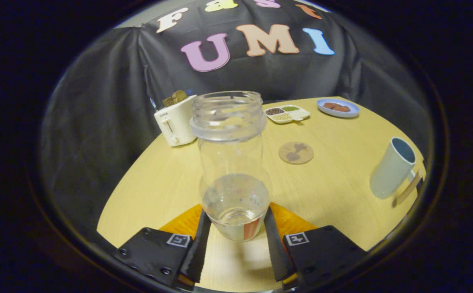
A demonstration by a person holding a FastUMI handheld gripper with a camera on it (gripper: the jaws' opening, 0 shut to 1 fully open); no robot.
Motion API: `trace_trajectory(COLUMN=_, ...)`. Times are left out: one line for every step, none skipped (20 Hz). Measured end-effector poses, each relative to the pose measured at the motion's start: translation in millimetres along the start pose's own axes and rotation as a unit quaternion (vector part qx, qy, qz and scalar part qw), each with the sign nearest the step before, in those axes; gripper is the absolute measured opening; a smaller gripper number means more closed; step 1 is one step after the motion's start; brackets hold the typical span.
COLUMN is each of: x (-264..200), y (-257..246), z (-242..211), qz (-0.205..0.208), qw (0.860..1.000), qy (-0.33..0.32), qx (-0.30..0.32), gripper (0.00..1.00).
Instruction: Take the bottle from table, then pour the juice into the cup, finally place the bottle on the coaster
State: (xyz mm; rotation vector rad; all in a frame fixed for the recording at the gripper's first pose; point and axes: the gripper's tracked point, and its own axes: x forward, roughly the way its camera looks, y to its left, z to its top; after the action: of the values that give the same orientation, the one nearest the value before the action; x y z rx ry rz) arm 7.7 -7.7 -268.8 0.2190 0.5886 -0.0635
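One clear plastic bottle (234,162), wide threaded mouth, no cap on it, upright. Low fill: clear liquid in roughly the bottom third, rest of the body see-through. Label band around the base, white with a red patch showing. It sits squarely between the two fingers of the gripper (236,240), lower part of the body level with the fingertips (200,240). Both fingers look pressed against its sides, left and right, so the tongs are clamped on the bottle. Bottom of the bottle seems slightly off the round light-wood table (334,179), shadow underneath it, but can't tell for certain whether it's lifted or touching.

Counts beyond the fingers:
- 1 round brown coaster (296,153) with a dark plant-like figure on it, flat on the table, just right of the bottle's shoulder and further back. Nothing on it.
- 1 pale grey-green cup (391,167) with a blue inside, well off to the right, near the table edge. Appears tilted, likely lens warp. A wooden handle or stick sits against its right side, can't tell which. Contents not visible.
- 1 white toaster (176,121), left of the bottle and behind it, brownish pieces sticking out of the top.
- 1 white sectioned tray (287,114), three compartments with dark, green and pale contents, at the far side.
- 1 blue plate (338,108) with brown food on it, right of the tray, also far side.

Coaster and cup are well apart from each other.
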Motion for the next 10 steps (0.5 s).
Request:
trace_trajectory(x=0.9, y=0.7, z=4.6, qz=0.002, qw=1.0, qy=-0.002, qx=0.018, gripper=0.75)
trace_trajectory(x=0.9, y=0.9, z=11.7, qz=0.002, qw=0.999, qy=-0.007, qx=0.035, gripper=0.75)
trace_trajectory(x=0.6, y=0.9, z=17.8, qz=0.004, qw=0.999, qy=-0.012, qx=0.053, gripper=0.74)
trace_trajectory(x=-0.3, y=0.6, z=22.1, qz=0.004, qw=0.997, qy=-0.016, qx=0.07, gripper=0.74)
trace_trajectory(x=-0.4, y=-0.5, z=27.8, qz=0.005, qw=0.996, qy=-0.019, qx=0.088, gripper=0.74)
trace_trajectory(x=0.5, y=-2.0, z=32.9, qz=0.007, qw=0.994, qy=-0.022, qx=0.107, gripper=0.73)
trace_trajectory(x=1.9, y=-3.7, z=39.8, qz=0.008, qw=0.992, qy=-0.027, qx=0.127, gripper=0.73)
trace_trajectory(x=1.3, y=-5.3, z=47.0, qz=0.009, qw=0.989, qy=-0.033, qx=0.146, gripper=0.73)
trace_trajectory(x=0.7, y=-8.2, z=54.9, qz=0.008, qw=0.986, qy=-0.04, qx=0.165, gripper=0.73)
trace_trajectory(x=-0.5, y=-11.9, z=61.8, qz=0.008, qw=0.982, qy=-0.047, qx=0.184, gripper=0.72)
